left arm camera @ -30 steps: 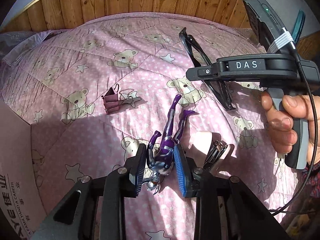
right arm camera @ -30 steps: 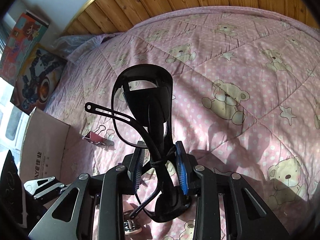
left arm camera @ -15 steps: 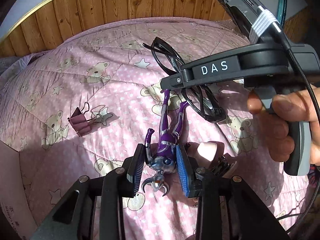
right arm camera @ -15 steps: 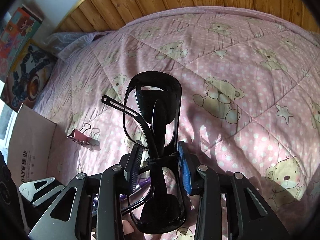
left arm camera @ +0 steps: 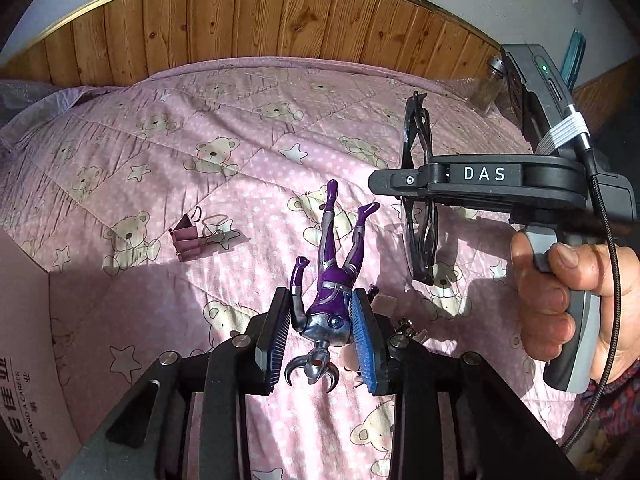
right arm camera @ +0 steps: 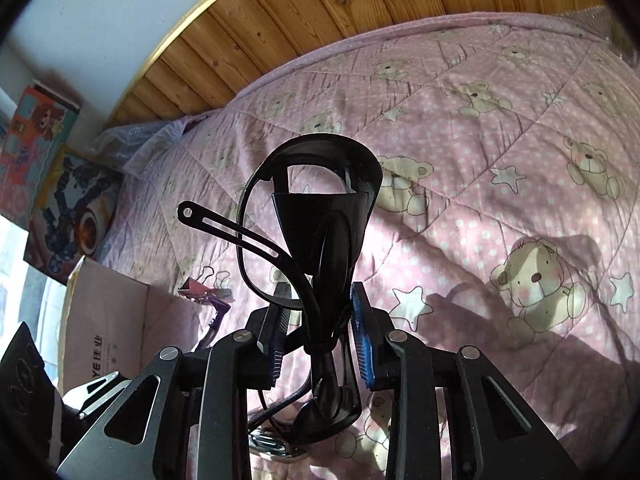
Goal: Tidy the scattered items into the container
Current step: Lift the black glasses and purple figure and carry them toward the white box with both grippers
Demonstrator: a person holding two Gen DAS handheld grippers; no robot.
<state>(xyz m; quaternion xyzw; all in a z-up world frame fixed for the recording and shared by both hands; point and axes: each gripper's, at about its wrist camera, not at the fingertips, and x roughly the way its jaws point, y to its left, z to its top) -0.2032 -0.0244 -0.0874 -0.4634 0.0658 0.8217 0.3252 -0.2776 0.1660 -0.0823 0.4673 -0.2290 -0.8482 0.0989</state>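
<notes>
My left gripper [left arm camera: 320,334] is shut on a purple and silver toy figure [left arm camera: 334,276], pinched at its chest and held head-down above the pink bear quilt [left arm camera: 160,152]. My right gripper [right arm camera: 320,332] is shut on black safety glasses [right arm camera: 324,216], which stand upright between the pads with one temple arm sticking out to the left. In the left wrist view the glasses [left arm camera: 420,200] hang from the right tool, held by a hand [left arm camera: 560,292]. A pink binder clip [left arm camera: 188,238] lies on the quilt. The cardboard box [right arm camera: 108,320] sits at the left.
A nail clipper [left arm camera: 406,326] and a pale round item [left arm camera: 384,304] lie on the quilt just right of my left fingers. A wooden headboard [left arm camera: 260,20] runs along the far edge. A glass jar [left arm camera: 490,88] stands at the far right. Picture boxes [right arm camera: 48,152] lean at the left wall.
Both grippers rose from the quilt with their loads. The right tool swung rightward and the glasses now stand edge-on. The figure stays pinched and hangs higher over the bed.
</notes>
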